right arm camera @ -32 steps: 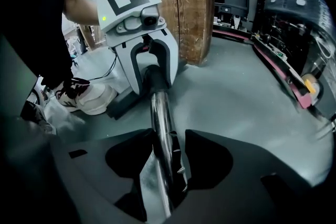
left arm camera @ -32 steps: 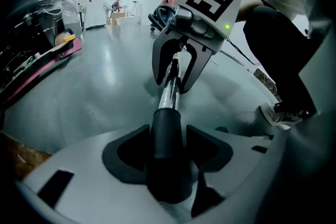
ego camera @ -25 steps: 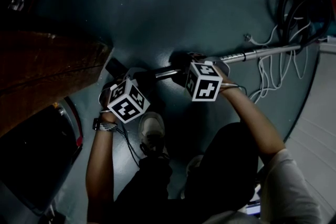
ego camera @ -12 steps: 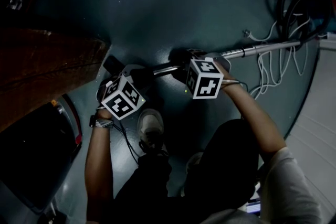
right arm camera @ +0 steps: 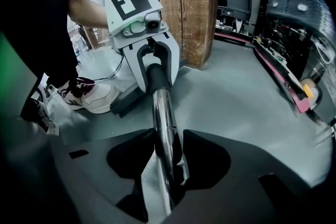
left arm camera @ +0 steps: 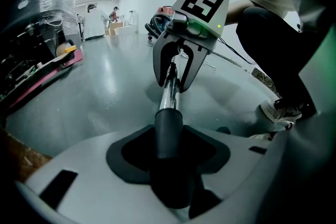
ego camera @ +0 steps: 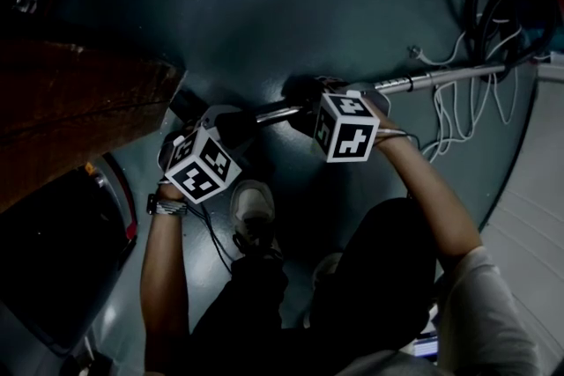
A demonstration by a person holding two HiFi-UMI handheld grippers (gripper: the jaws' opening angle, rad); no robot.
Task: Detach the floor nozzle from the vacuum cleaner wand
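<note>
**Both grips on, joint not yet apart**

Your left gripper [right arm camera: 156, 77] is clamped on the dark neck of the floor nozzle [left arm camera: 168, 131], at the lower left of centre in the head view, and its hold is steady. Your right gripper [left arm camera: 176, 77] sits just to the right of it with the chrome wand [ego camera: 432, 81] between its jaws. Those jaws have just been opening a touch, yet the pads still look pressed on the tube.

Since a second ago the two marker cubes have drawn a little further apart, and the left one has slid toward the lower left. The pull seems to have begun. Even so, chrome runs straight into the dark neck in both gripper views, so I judge the nozzle still attached.

The wand lies on the floor [ego camera: 291, 4], running to the upper right toward the coiled hose [ego camera: 511, 9]. No container plays a part here.
</note>
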